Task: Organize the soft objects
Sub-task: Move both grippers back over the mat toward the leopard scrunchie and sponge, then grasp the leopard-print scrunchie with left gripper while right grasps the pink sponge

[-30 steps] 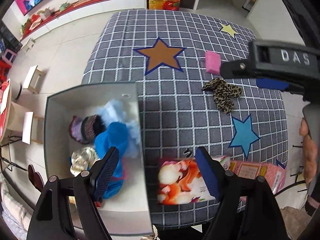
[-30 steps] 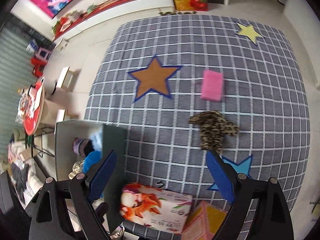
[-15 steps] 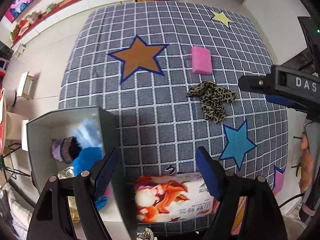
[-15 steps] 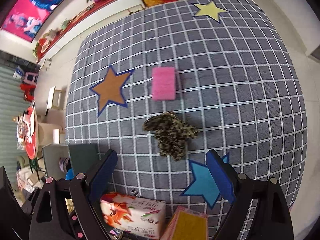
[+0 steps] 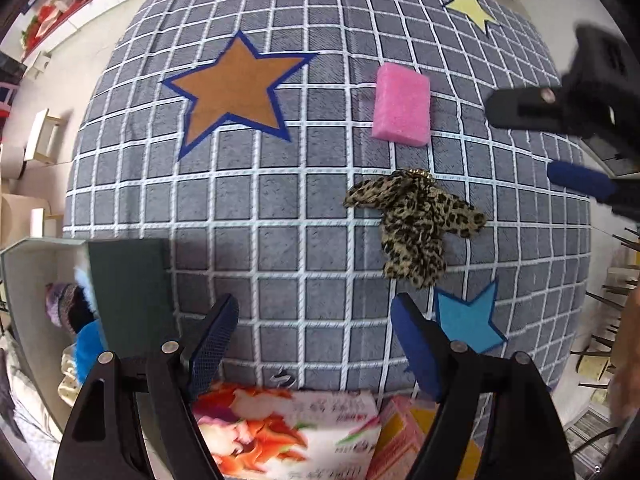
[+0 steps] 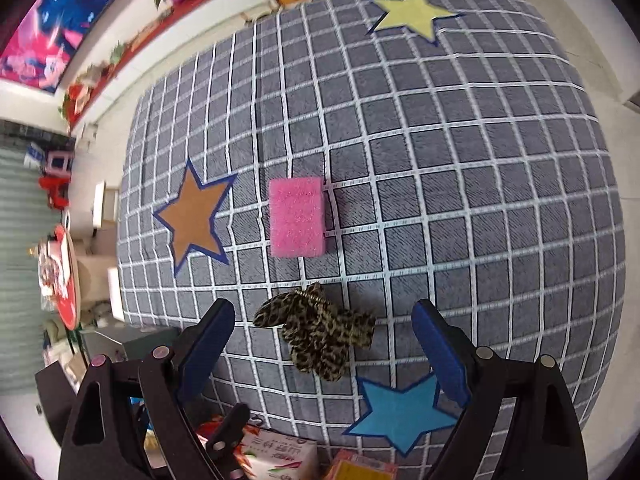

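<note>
Both tongs, left (image 5: pixel 314 340) and right (image 6: pixel 320 350), have swung away from the box (image 5: pixel 120 280), wide open and empty, now facing the leopard cloth (image 6: pixel 318 330); probably next pickup.

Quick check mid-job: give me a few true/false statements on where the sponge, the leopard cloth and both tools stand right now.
1. The right tool is shut on the leopard-print cloth. False: its jaws are open, with the cloth lying between them on the table.
2. The pink sponge lies on the checked tablecloth, beyond the cloth. True.
3. The left tool is open and holds nothing. True.
4. The sponge sits on the orange star. False: it lies beside the star.
</note>
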The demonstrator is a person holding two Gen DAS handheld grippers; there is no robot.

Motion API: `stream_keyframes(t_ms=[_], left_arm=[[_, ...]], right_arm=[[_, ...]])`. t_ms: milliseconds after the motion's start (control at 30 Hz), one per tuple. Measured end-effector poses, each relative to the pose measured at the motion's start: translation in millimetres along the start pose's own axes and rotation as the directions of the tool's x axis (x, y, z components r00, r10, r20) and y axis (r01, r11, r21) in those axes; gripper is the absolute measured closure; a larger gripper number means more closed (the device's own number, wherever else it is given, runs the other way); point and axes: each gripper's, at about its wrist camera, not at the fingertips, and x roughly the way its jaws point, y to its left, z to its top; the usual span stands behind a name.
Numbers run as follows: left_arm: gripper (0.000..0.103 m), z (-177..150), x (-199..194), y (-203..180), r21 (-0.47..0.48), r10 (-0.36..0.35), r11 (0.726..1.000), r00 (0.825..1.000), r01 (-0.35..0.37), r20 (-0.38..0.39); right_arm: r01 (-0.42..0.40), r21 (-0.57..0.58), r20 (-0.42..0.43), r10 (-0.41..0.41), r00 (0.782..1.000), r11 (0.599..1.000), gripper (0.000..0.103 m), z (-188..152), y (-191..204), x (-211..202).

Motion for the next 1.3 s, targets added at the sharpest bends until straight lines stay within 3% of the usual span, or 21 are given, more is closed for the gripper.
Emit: stream_keyframes(t_ms=[133,400,633,800,933,1000,1100,1133,1167,1200,1233,1267,1300], left_arm=[[0.022,5,11,-20,0.021,0.007,1.0,1.0,-0.008,0.026],[0.022,17,47,-51,0.027,0.053,0.998,0.999,-0.053,0.013],[0.021,23,67,-73,0.072,0.072,0.995,0.997,-0.073,0.025],[0.021,35,76,-75,0.033,0.051,0.998,0.999,-0.052,0.019],[0.011,36,87,-76,0.021,0.07,0.997,0.997,-0.071,0.039],[0.0,31,96,-78,0.013,0.089,0.996,0.995,-0.09,0.05],[0.001,27,102,-72,-0.002,0.069,0.998,0.996,-0.069,0.056],[0.003,26,104,-70,0.004,0.054,0.999,0.997,-0.054,0.054],[0.012,23,105,-65,0.011,0.03,0.999,0.998,-0.03,0.052],[0.028,20,102,-64,0.02,-0.006,1.0,0.998,0.005,0.067],[0.044,18,97,-66,0.043,-0.015,0.999,0.997,0.012,0.079],[0.088,15,92,-73,0.085,-0.03,0.996,0.996,0.023,0.078],[0.089,13,91,-75,0.104,-0.038,0.994,0.997,0.031,0.064]], right_arm=[[0.039,-0.051,-0.007,-0.039,0.999,0.998,0.012,21,1,10],[0.002,-0.061,-0.105,-0.008,0.994,0.998,0.012,59,7,43],[0.014,-0.141,-0.193,-0.041,0.98,0.99,0.012,76,19,83],[0.011,-0.179,-0.244,-0.056,0.968,0.984,0.012,79,26,105],[0.056,-0.249,-0.244,-0.118,0.962,0.967,0.01,78,35,120],[0.059,-0.276,-0.225,-0.124,0.966,0.959,0.008,78,43,122],[0.129,-0.372,-0.2,-0.215,0.956,0.919,0.013,70,57,128],[0.175,-0.412,-0.172,-0.265,0.949,0.894,0.018,65,63,130],[0.234,-0.455,-0.126,-0.323,0.938,0.859,0.035,59,68,129],[0.258,-0.486,-0.084,-0.339,0.937,0.835,0.054,56,72,125],[0.211,-0.473,-0.096,-0.288,0.953,0.855,0.054,58,70,121],[0.175,-0.443,-0.128,-0.256,0.958,0.879,0.054,59,65,121],[0.155,-0.406,-0.138,-0.228,0.964,0.901,0.054,61,57,118]])
